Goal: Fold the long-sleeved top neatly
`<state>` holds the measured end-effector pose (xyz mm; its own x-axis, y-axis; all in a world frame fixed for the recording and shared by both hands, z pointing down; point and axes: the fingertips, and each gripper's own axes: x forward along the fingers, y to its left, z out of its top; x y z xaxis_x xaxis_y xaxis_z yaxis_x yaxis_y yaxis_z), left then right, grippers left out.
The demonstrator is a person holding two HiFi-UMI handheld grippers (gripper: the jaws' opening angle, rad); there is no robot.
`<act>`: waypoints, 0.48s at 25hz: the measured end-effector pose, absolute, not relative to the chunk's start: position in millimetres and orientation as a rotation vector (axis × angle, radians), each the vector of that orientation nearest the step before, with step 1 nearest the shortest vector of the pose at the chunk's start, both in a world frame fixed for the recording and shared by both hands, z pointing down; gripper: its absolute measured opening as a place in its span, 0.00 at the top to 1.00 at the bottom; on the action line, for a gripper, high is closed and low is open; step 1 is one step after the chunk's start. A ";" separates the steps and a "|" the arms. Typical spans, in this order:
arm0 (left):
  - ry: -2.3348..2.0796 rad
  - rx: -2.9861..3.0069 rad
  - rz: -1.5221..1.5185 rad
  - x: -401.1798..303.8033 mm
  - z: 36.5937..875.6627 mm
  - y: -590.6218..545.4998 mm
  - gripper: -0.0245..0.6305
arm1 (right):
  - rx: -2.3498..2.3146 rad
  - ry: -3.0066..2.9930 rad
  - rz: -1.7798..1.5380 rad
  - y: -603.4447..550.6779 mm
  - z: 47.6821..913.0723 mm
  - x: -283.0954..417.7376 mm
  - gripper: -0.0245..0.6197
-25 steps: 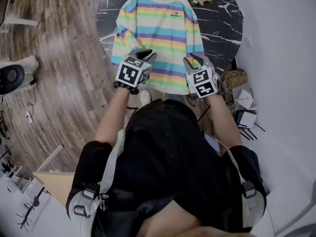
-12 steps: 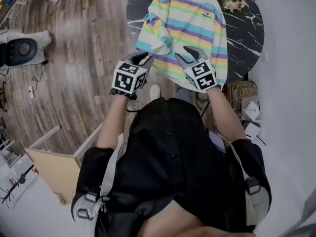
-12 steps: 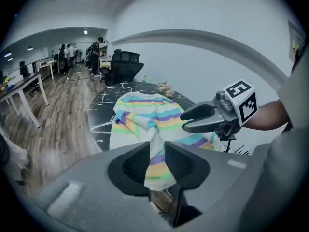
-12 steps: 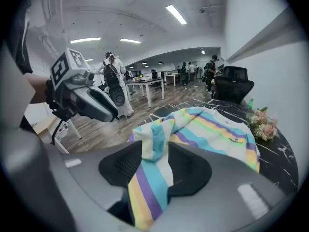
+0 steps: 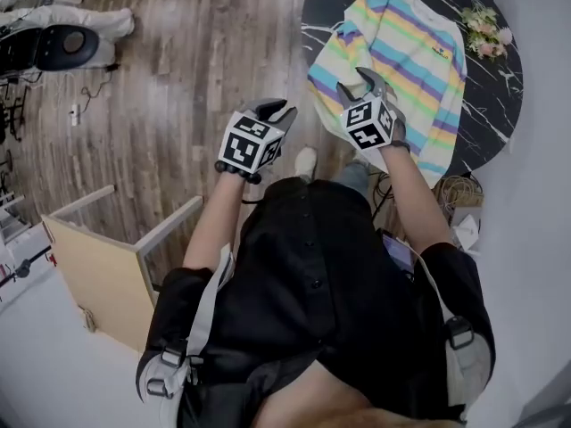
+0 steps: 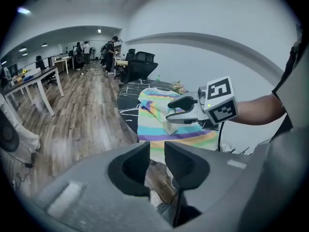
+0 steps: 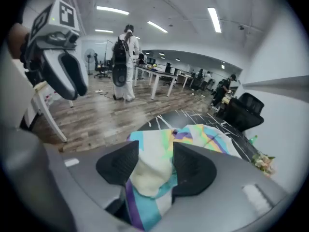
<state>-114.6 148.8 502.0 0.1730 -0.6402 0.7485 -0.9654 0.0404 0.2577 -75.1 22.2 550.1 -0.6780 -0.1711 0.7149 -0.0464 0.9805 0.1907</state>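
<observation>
The striped long-sleeved top (image 5: 406, 47) lies spread on a round black marble table (image 5: 323, 7). My right gripper (image 5: 359, 86) hovers at the top's near left edge. Its jaws are opening, with a cream sleeve cuff (image 7: 149, 175) bunched between the pads and still touching both. The left gripper view shows the right gripper (image 6: 169, 111) from the side, fabric hanging at its lower finger. My left gripper (image 5: 277, 110) hangs over the wooden floor, left of the table. Its jaws (image 6: 155, 149) stand slightly open with nothing between them.
A bunch of flowers (image 5: 486, 20) lies at the table's far right edge. Cables (image 5: 455, 190) are coiled on the floor under the table. A wooden crate (image 5: 116, 266) stands to my left. Black office chairs (image 6: 140, 66) and a standing person (image 7: 124, 62) are beyond the table.
Both grippers have moved left off the top's near hem. The left one now hangs over bare floor. The right gripper's jaws stand wider. The table has shifted to the view's upper right.
</observation>
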 end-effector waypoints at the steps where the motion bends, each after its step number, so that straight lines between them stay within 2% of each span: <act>1: -1.550 1.668 0.529 -118.6 503.8 154.9 0.81 | 0.206 -2.290 -0.199 16.3 555.7 -76.1 0.63; 8: -1.509 1.651 0.521 -129.3 517.9 166.5 0.81 | 0.472 -2.128 0.126 -18.6 591.8 -39.8 0.64; 12: -1.450 1.701 0.538 -117.7 522.8 152.9 0.81 | 0.574 -2.109 0.167 -35.6 590.9 -10.0 0.64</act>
